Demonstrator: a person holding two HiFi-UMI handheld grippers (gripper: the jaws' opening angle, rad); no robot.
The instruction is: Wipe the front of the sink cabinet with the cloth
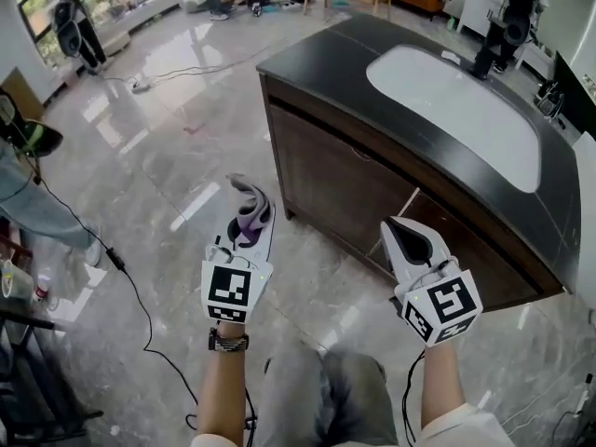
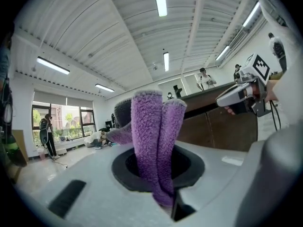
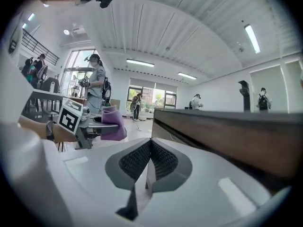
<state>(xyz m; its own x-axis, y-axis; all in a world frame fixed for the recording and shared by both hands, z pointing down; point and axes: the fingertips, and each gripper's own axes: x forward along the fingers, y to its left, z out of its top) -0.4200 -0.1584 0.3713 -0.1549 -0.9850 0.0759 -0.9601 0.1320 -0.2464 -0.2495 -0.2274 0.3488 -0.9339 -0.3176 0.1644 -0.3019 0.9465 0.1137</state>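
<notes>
Inside left hand-held gripper [image 1: 250,231]: cloth [image 1: 248,201]

text: none legible | numbers: none | signs: coded squares on left hand-held gripper [image 1: 246,218], right hand-held gripper [image 1: 406,237]

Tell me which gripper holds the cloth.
The left gripper: its jaws pinch the purple cloth. The right gripper is shut on nothing.

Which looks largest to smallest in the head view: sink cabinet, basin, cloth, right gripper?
1. sink cabinet
2. basin
3. right gripper, though nearness to the camera inflates it
4. cloth, partly hidden between the left gripper jaws
</notes>
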